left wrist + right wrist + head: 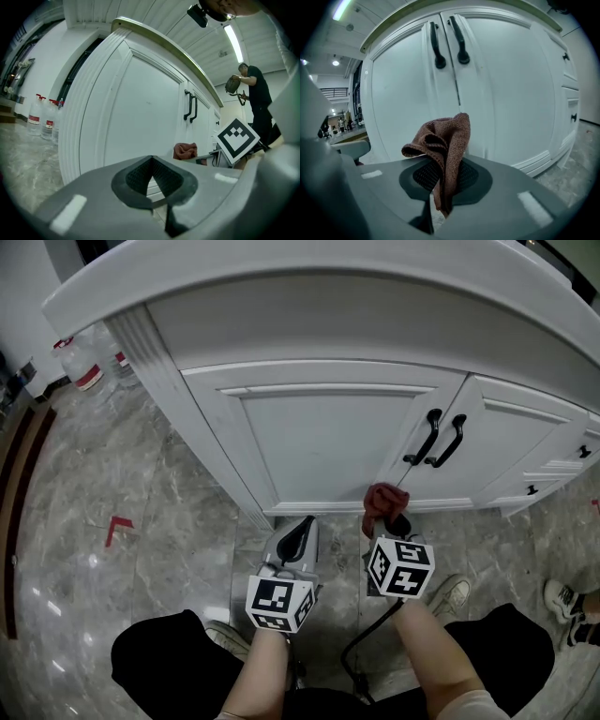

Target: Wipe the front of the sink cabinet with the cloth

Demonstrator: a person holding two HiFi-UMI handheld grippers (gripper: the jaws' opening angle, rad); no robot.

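Note:
The white sink cabinet (328, 432) fills the head view, its two doors carrying black handles (436, 439). A reddish-brown cloth (382, 502) is bunched up against the bottom of the cabinet where the doors meet. My right gripper (392, 521) is shut on the cloth (443, 140), which sticks up from between its jaws just in front of the door seam (457, 89). My left gripper (298, 538) is shut with nothing in it, low on the left door (140, 112) and a little short of it. The cloth (185, 151) also shows in the left gripper view.
Clear bottles (86, 362) stand on the marble floor at the cabinet's left corner. Small drawers with black knobs (583, 452) lie right of the doors. A red mark (117, 526) is on the floor. A person (255, 101) stands far right. A shoe (567, 598) sits at my right.

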